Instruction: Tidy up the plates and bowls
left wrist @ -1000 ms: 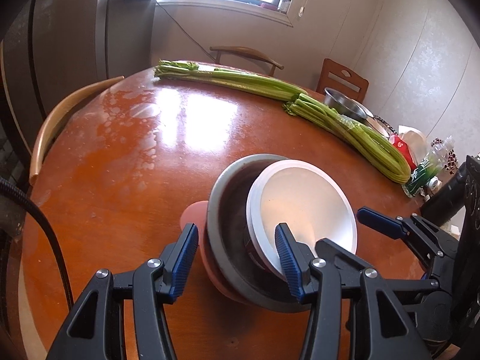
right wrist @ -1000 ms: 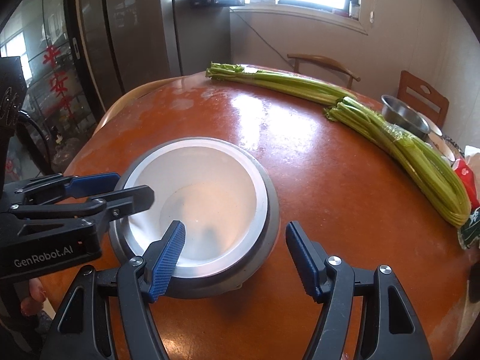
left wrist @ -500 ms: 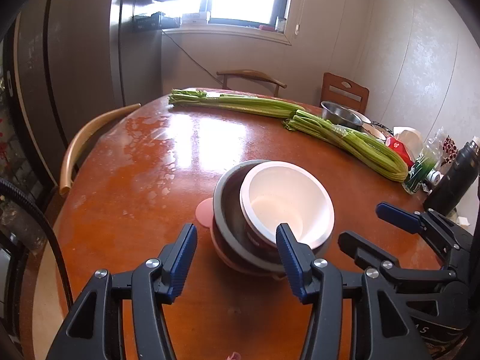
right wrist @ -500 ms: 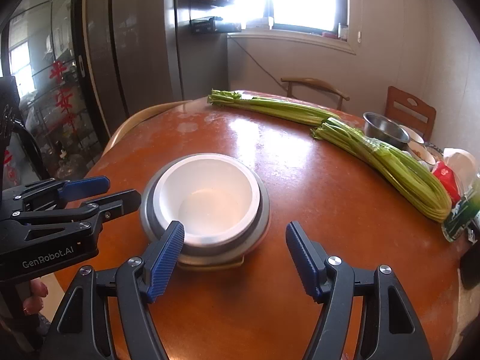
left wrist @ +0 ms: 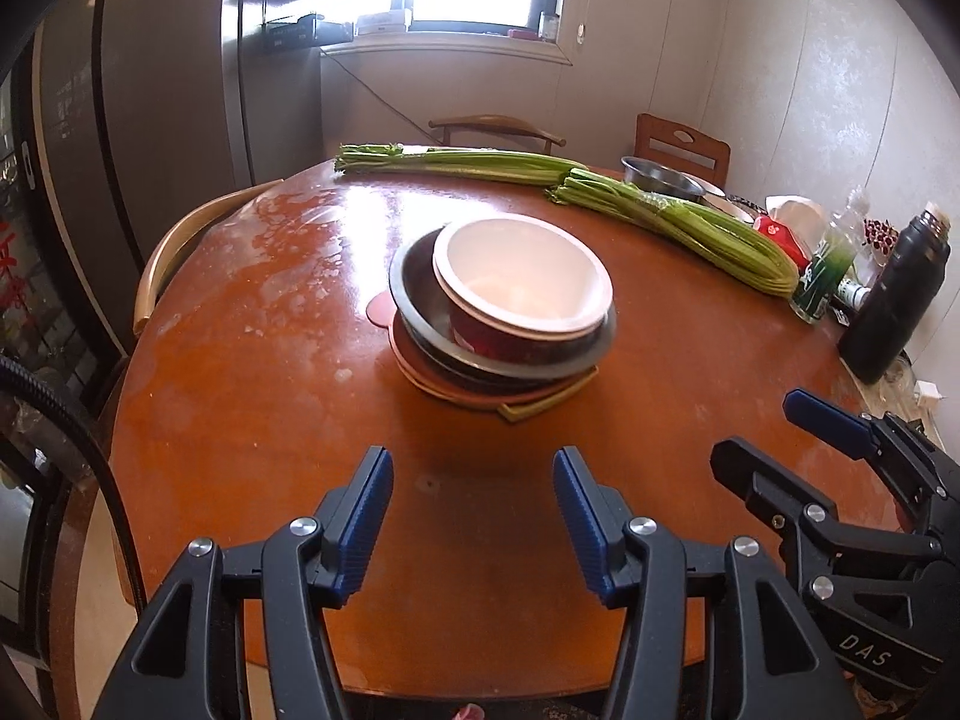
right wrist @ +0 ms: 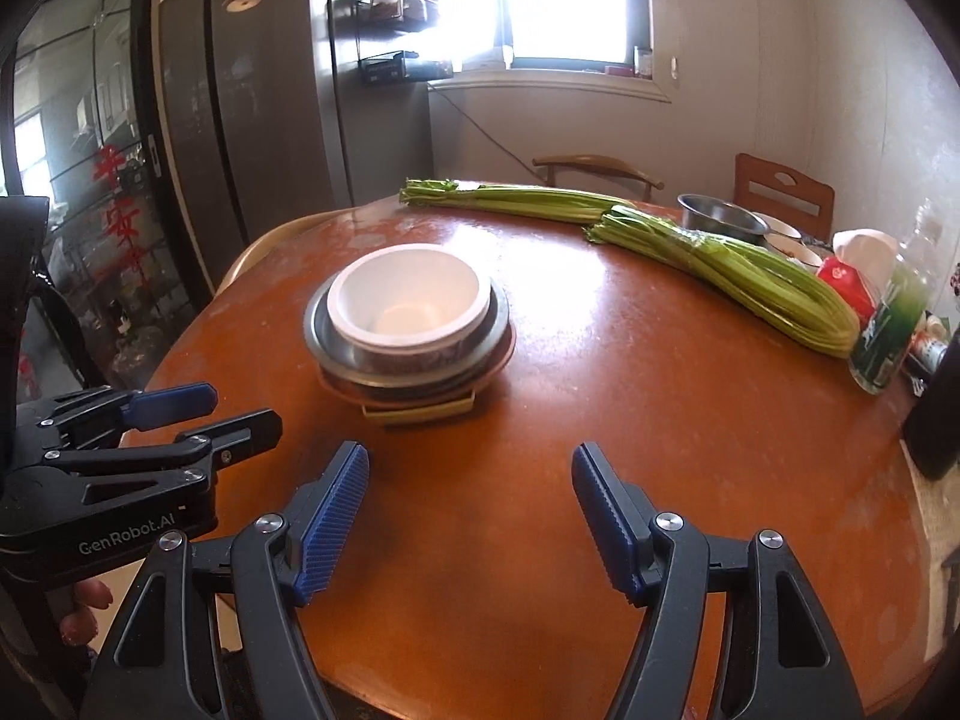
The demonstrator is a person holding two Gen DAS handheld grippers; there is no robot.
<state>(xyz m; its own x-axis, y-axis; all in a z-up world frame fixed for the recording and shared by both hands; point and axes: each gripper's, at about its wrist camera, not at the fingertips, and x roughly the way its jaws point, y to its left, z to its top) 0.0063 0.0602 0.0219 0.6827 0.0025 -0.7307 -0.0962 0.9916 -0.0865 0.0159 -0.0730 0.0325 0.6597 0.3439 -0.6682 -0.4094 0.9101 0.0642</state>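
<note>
A stack of dishes stands mid-table: a white bowl (left wrist: 522, 276) (right wrist: 408, 306) with a dark red outside sits in a metal bowl (left wrist: 414, 300) (right wrist: 318, 333). Under them lie a pink plate (left wrist: 381, 307) and a yellow-green plate (left wrist: 543, 403) (right wrist: 420, 411). My left gripper (left wrist: 474, 468) (right wrist: 246, 411) is open and empty, well short of the stack near the table's front edge. My right gripper (right wrist: 470, 462) (left wrist: 759, 432) is open wider, also empty and back from the stack, to the right of the left one.
Two celery bundles (left wrist: 678, 222) (right wrist: 738, 276) lie across the far table. At the right stand a steel bowl (right wrist: 720, 217), a green bottle (right wrist: 888, 330) and a dark flask (left wrist: 894, 300). Wooden chairs (left wrist: 180, 240) ring the round table (left wrist: 252, 390); a tall fridge (right wrist: 264, 90) stands behind.
Both grippers have pulled back from the stack toward the table's near edge. The left gripper's fingers, which stood at the bowls' rims, are now clear of them. The stack stays put.
</note>
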